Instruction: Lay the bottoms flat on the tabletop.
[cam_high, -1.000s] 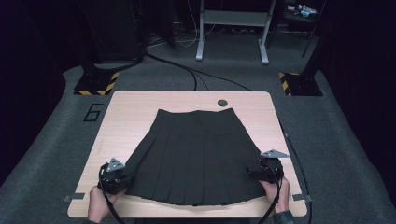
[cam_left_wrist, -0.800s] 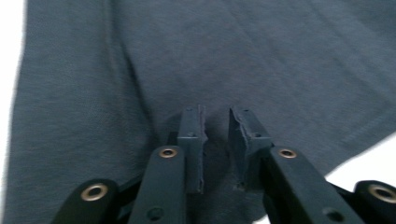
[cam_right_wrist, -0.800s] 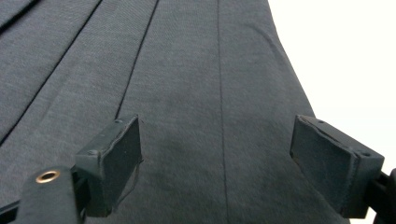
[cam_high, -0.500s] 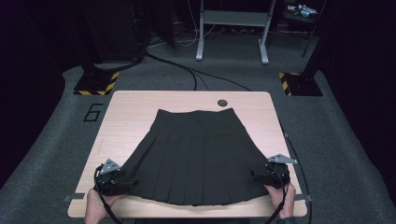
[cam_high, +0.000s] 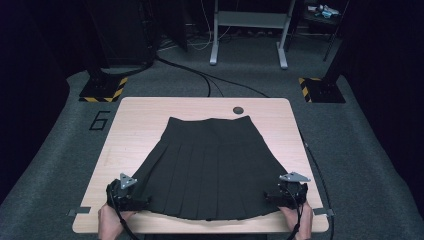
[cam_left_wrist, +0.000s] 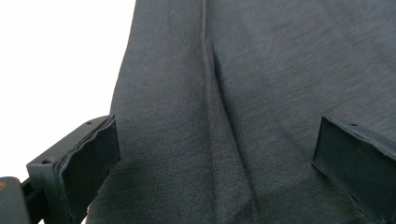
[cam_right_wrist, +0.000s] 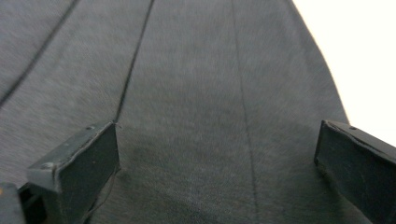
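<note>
A black pleated skirt (cam_high: 210, 167) lies flat on the light wooden table (cam_high: 145, 117), waistband at the far side, hem toward me. My left gripper (cam_high: 134, 199) sits at the hem's near left corner; its jaws have just been opening and now stand wide apart over the dark cloth (cam_left_wrist: 219, 116), pads clear of it. My right gripper (cam_high: 276, 196) rests at the hem's near right corner, its jaws also just opened wide, with the pleated fabric (cam_right_wrist: 196, 107) spread flat between them.
A small dark round disc (cam_high: 238, 110) lies on the table just beyond the waistband. Bare table shows left and right of the skirt. Cables and a grey stand (cam_high: 248, 30) are on the carpet behind; striped floor bases (cam_high: 102, 90) flank the table.
Both grippers have shifted slightly outward and toward me along the hem. The left jaws, pinched on the hem corner a second ago, have let go; the skirt lies flat.
</note>
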